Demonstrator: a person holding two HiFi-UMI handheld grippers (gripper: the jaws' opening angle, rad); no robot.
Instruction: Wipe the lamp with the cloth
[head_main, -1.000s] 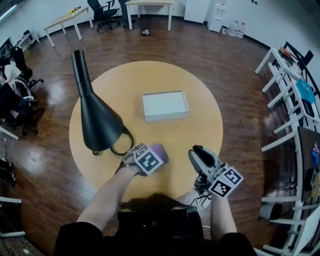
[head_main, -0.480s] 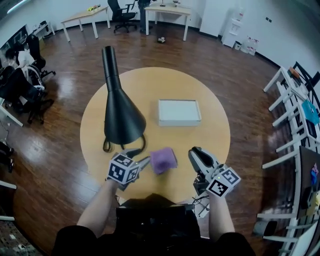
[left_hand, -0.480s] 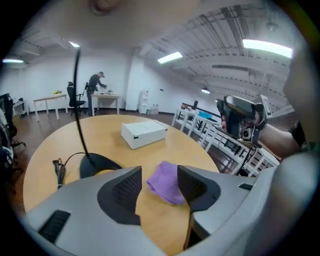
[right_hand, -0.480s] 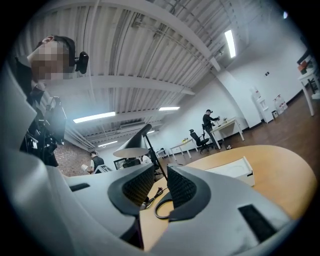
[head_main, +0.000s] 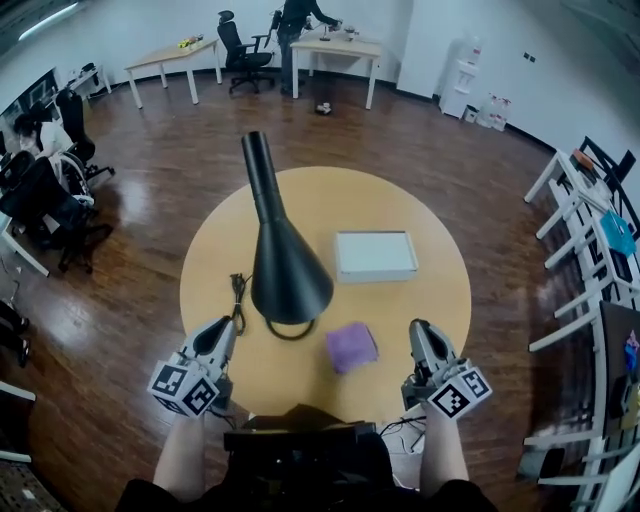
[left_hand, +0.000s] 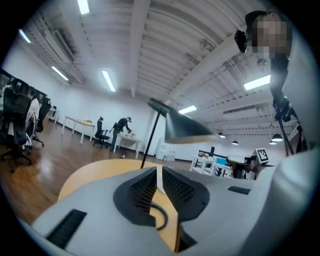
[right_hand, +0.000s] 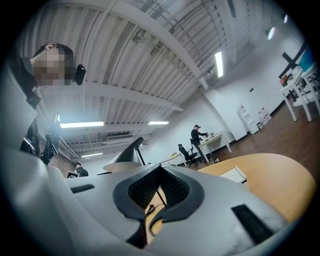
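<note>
The wipe looks not yet begun — the purple cloth (head_main: 352, 347) lies untouched on the table (head_main: 430, 290) just beside the lamp (head_main: 285, 270), on its near side, while the left gripper (head_main: 224, 326) and right gripper (head_main: 420, 327) flank the lamp, their jaws having just been closing together on nothing.

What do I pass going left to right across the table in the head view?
Left gripper (fingers just closed on nothing) → black cord → black lamp → purple cloth → right gripper (fingers likewise just closed, empty).
</note>
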